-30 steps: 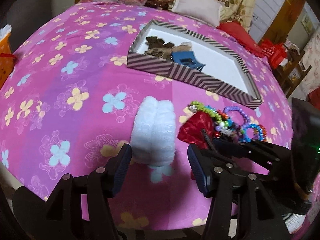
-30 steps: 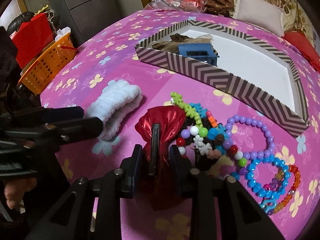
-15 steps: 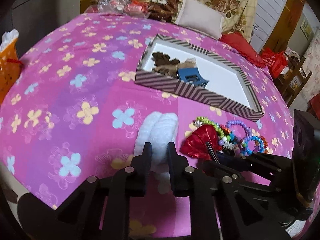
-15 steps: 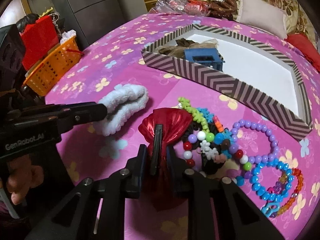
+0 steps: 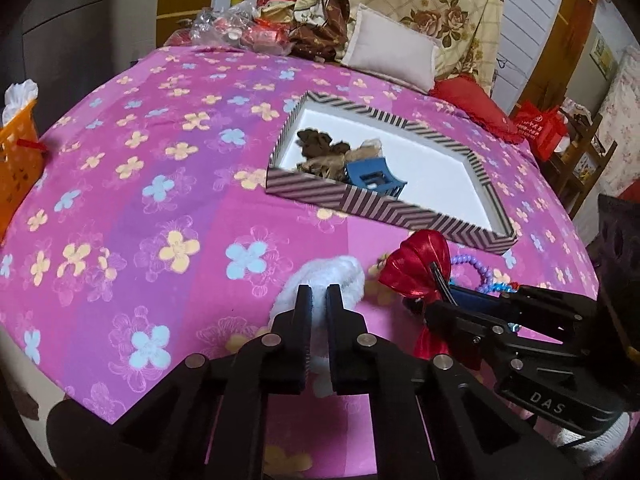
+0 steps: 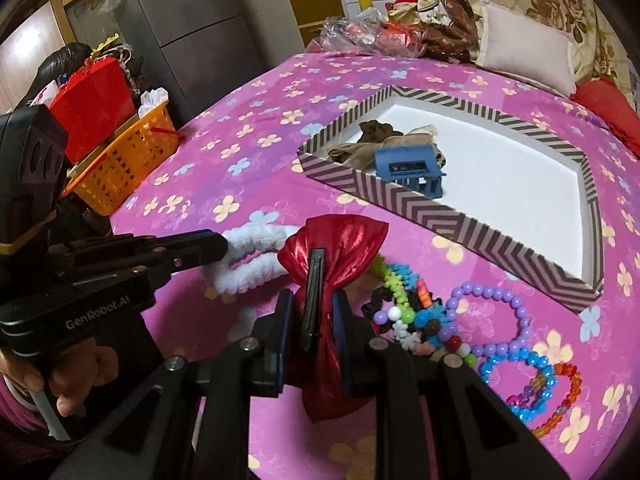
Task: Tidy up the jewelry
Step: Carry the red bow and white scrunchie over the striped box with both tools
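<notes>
My left gripper (image 5: 317, 300) is shut on a white fluffy scrunchie (image 5: 340, 276) and holds it just above the pink flowered cloth; the scrunchie also shows in the right wrist view (image 6: 248, 264). My right gripper (image 6: 310, 308) is shut on a shiny red bow hair clip (image 6: 340, 248), lifted off the cloth; the bow shows in the left wrist view (image 5: 416, 264). A striped shallow box (image 6: 440, 208) lies beyond, holding a blue clip (image 6: 408, 168) and brown hair ties (image 6: 372, 136). A pile of bead bracelets (image 6: 492, 332) lies to the right.
An orange basket (image 6: 120, 168) and a red bag (image 6: 96, 100) stand off the bed's left edge. Pillows (image 5: 392, 56) and bagged clutter (image 5: 240, 32) lie at the far end. The striped box (image 5: 384, 200) sits mid-bed.
My left gripper closed on the white scrunchie and lifted it. My right gripper, shut on the red bow, raised it off the cloth. Both moved toward the box.
</notes>
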`<state>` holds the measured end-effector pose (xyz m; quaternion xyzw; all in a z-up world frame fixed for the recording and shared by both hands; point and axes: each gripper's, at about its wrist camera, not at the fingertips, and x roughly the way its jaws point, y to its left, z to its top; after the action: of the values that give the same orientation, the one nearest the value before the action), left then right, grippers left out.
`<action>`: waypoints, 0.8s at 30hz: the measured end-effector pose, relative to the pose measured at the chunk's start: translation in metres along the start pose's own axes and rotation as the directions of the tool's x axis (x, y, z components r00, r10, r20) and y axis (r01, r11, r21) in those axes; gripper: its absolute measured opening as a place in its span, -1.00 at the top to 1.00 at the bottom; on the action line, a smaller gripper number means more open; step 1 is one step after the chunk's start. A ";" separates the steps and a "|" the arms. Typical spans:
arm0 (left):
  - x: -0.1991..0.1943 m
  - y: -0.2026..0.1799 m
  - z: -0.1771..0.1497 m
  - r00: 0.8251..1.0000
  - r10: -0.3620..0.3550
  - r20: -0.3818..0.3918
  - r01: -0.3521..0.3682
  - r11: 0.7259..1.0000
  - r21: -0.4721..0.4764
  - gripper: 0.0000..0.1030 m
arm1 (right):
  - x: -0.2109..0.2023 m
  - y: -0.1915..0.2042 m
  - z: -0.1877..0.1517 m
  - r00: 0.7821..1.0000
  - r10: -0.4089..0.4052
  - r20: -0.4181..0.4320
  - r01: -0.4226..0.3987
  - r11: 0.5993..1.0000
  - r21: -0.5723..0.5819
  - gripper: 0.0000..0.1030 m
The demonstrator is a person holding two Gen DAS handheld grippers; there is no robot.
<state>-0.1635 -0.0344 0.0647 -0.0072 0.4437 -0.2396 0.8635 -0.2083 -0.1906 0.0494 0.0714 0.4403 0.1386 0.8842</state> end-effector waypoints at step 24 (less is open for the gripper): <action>0.030 -0.004 0.112 0.991 0.046 0.126 -0.043 0.999 -0.022 0.87 | 0.007 -0.072 0.078 0.996 -0.067 0.053 0.062 0.994 0.090 0.61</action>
<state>-0.0640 -0.0733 0.1105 -0.0210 0.3906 -0.2150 0.8948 -0.1286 -0.2571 0.0735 0.1000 0.4233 0.0884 0.8961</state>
